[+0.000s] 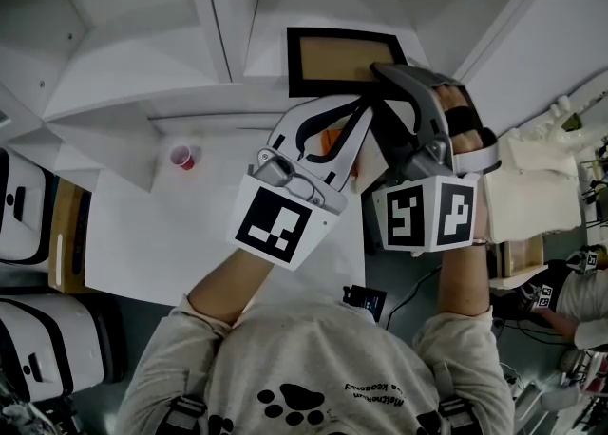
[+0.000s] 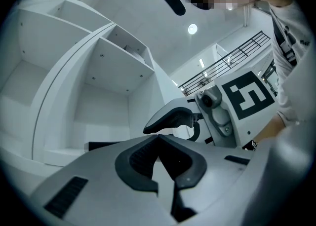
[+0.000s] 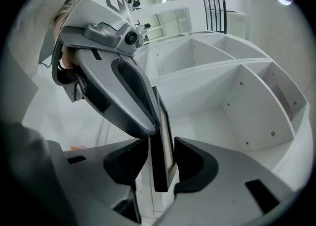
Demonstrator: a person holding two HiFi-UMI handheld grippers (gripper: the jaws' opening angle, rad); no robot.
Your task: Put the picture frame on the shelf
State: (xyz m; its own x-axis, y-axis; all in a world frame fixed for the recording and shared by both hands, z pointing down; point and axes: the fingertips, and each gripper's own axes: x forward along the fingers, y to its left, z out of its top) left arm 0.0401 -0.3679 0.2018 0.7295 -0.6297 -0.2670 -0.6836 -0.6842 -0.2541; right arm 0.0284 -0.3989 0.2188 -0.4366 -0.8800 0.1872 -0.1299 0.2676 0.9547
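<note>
Cases (image 1: 24,205), white with dark trim, line the far left edge of the head view. Beside them a white table (image 1: 171,234) carries a small red cup (image 1: 182,157) near the foot of the white shelf (image 1: 142,72). Next comes the left forearm (image 1: 228,286), bare below a grey sleeve, reaching up and to the right so that the left gripper (image 1: 364,104) slants toward the shelf, its marker cube nearest the person. In its own view its two dark pads (image 2: 140,158) meet at the tips with nothing between them, so it is closed and empty. In the right gripper view its tip seems to touch the picture frame (image 1: 344,61). That frame, black-edged with a tan middle, stands upright on the shelf ledge in the bay just right of a vertical divider. Right of it, the right hand (image 1: 461,124) grips its handle under a black strap, and the right gripper (image 1: 382,74) reaches in over the frame's right part. Its jaws stand wide apart with the frame edge-on between them. A gap shows on either side, so neither pad (image 3: 195,166) presses on the frame and it is not held
</note>
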